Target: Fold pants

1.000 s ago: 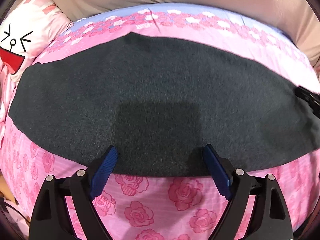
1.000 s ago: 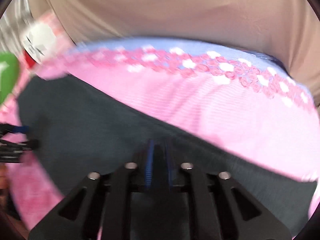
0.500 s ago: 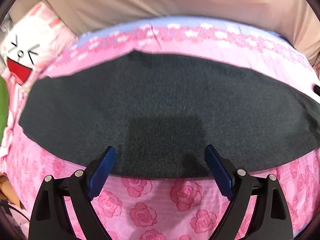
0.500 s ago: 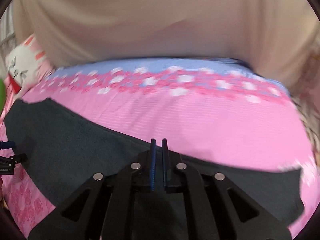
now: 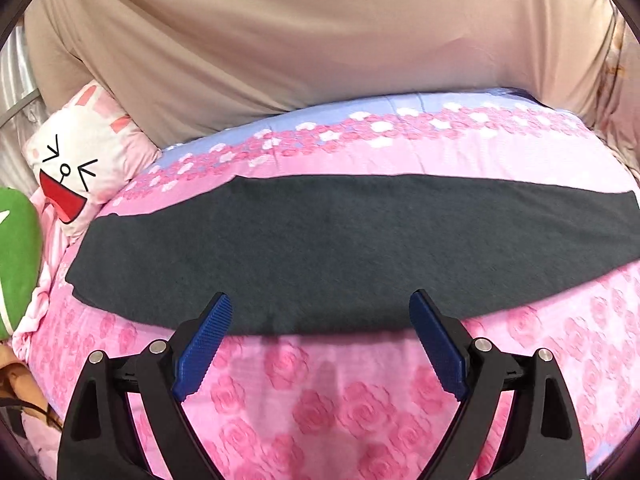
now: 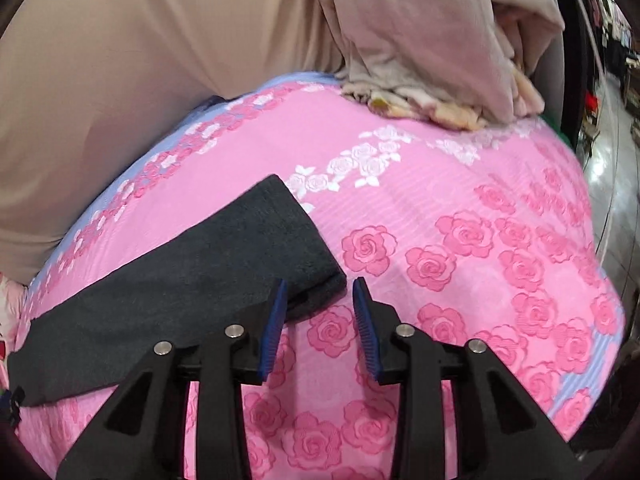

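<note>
The dark grey pants (image 5: 352,248) lie flat in a long folded strip across the pink rose bedspread (image 5: 320,396). My left gripper (image 5: 320,304) is open and empty, its blue pads at the strip's near edge. In the right wrist view the end of the pants (image 6: 224,264) lies to the left. My right gripper (image 6: 320,288) is open and empty, just off the strip's right corner, with the left pad over that corner.
A white cartoon-face pillow (image 5: 76,168) and a green plush (image 5: 16,260) lie at the bed's left end. A beige curtain (image 5: 300,32) hangs behind the bed. A crumpled beige blanket (image 6: 432,48) lies at the bed's right end.
My right gripper has opened, let go of the pants and swung right to their end. My left gripper has drawn back, so the strip looks narrower and farther.
</note>
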Available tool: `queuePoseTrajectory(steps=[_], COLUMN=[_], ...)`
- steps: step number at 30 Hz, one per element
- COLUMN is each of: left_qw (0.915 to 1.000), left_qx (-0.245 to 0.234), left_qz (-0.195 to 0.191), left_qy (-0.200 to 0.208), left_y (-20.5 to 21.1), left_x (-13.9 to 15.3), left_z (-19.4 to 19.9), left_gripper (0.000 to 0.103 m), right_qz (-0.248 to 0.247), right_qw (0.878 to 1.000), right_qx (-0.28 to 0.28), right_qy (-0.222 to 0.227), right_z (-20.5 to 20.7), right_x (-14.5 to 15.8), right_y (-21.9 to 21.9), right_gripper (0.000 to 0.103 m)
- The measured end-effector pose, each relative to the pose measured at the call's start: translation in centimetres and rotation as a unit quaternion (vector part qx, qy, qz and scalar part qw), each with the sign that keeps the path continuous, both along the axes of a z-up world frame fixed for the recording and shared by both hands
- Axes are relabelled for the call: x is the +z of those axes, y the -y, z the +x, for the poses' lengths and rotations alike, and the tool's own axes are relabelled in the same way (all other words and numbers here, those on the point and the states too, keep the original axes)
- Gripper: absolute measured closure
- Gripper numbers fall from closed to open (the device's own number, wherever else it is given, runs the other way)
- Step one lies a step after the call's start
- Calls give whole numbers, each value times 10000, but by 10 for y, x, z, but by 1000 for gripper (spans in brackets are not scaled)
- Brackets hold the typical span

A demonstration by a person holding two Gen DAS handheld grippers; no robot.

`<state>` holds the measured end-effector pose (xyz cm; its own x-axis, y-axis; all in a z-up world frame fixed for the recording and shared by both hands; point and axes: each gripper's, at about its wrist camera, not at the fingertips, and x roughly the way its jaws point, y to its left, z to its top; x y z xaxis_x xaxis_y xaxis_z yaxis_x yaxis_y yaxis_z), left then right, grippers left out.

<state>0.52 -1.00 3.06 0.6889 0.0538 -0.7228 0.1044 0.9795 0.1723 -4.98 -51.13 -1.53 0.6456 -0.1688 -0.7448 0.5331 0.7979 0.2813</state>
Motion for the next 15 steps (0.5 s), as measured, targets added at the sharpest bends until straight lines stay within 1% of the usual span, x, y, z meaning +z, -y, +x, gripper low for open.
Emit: queuePoseTrajectory(steps=[2,3,4,6,8,9,10,11,12,14,15], left_qw=[9999,9999,9999,9999,9998,9998,9997,9996,9993,9990,9989], left_qx=[4,22,75,131,158,161,156,154,157,195,225], left_qz=[-86,-90,-70,-29,-30,-53,-100,-127,-170,-196,-191], left_qy=[-100,-112,-111,-82,-94,-112,-167,-211,-283,-356,-372], left_y=[-1,0,-1,-2,-3,-4,-5,-6,-8,-12,-15], left_x=[1,0,1,2,2,2,2,1,0,-2,-3], left_z=[-4,-5,-7,-9,-9,-9,-8,-7,-6,-5,-5], left_gripper=[15,15,15,15,15,15,15,15,15,15,15], right_qz=[346,416,481,710,821,870,950,989,1018,1110,1121], right_qw=[9994,9991,9988,9973,9962,9957,9947,9942,9938,9921,9909], right_qx=[-51,-99,-119,-123,-113,-119,-150,-197,-219,-290,-292], right_qy=[-48,-29,23,145,251,291,356,378,387,511,691], right_z=[6,7,9,9,10,11,12,12,13,9,5], right_x=[-11,-14,-14,-15,-14,-15,-16,-16,-18,-17,-12], right_y=[7,10,12,14,16,17,19,21,23,25,22], right_gripper=[69,66,64,54,54,56,63,83,93,93,93])
